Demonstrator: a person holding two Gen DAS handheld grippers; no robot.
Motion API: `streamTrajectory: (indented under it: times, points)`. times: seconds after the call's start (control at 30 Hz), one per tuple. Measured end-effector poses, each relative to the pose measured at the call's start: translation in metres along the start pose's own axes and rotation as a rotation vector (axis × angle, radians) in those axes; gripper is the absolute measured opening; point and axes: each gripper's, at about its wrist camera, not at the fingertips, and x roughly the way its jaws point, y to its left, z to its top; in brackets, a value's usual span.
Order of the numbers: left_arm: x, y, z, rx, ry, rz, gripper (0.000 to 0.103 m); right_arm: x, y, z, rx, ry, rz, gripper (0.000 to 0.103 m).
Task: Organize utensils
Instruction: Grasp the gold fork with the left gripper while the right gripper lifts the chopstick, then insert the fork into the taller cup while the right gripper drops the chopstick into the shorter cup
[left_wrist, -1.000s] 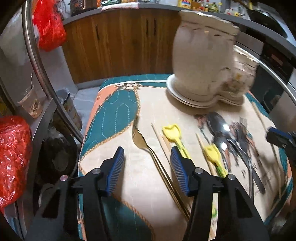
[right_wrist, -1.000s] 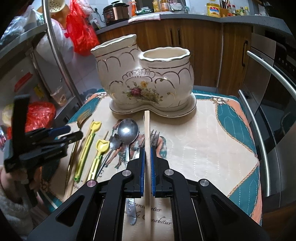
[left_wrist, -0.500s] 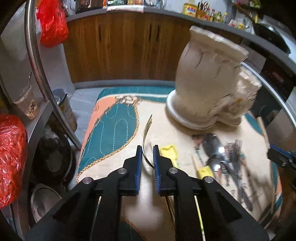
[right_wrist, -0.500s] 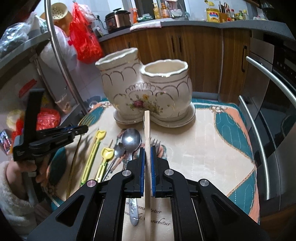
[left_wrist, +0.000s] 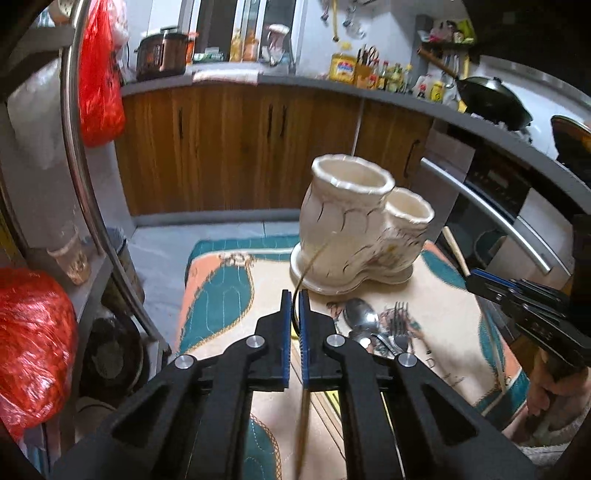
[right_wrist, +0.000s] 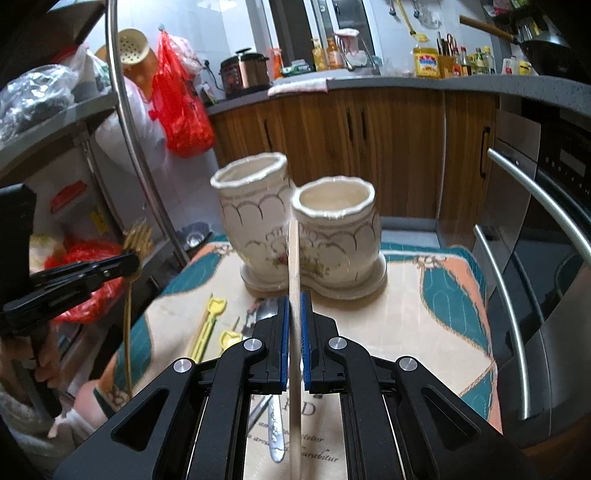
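Your left gripper (left_wrist: 294, 295) has its jaws pinched tight on the gold fork (left_wrist: 308, 266), seen edge-on at frame centre before the ceramic holder (left_wrist: 343, 236); only the right wrist view shows its tines (right_wrist: 137, 236), raised at mid-left off the tabletop (right_wrist: 413, 314). Your right gripper (right_wrist: 294, 299) clamps the wooden chopstick (right_wrist: 294, 258), upright at centre, while yellow spoons (right_wrist: 216, 308) lie lower left and a silver spoon (left_wrist: 360, 319) and fork (left_wrist: 400, 317) show in the left view.
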Motion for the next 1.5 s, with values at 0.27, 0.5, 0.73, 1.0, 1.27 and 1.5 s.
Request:
streamTrajectory:
  times: [0.27, 0.5, 0.73, 1.0, 1.27, 1.5]
  points:
    - [-0.033, -0.003, 0.022, 0.012, -0.086, -0.022, 0.003, -0.008, -0.006, 0.034, 0.026, -0.09, 0.039, 0.007]
    - [-0.061, -0.018, 0.069, 0.034, -0.201, -0.087, 0.003, -0.003, -0.022, 0.09, 0.087, -0.235, 0.05, 0.007]
    - [-0.085, -0.04, 0.125, 0.072, -0.319, -0.115, 0.003, 0.023, -0.042, 0.137, 0.16, -0.319, 0.064, 0.007]
    - [-0.062, -0.051, 0.182, 0.06, -0.34, -0.094, 0.003, 0.058, -0.05, 0.158, 0.152, -0.391, -0.007, 0.007]
    - [0.003, -0.052, 0.184, 0.048, -0.247, -0.052, 0.003, 0.093, -0.052, 0.148, 0.087, -0.437, -0.134, 0.007]
    - [0.043, -0.04, 0.166, 0.036, -0.155, -0.051, 0.003, 0.106, -0.054, 0.123, 0.039, -0.387, -0.126, 0.007]
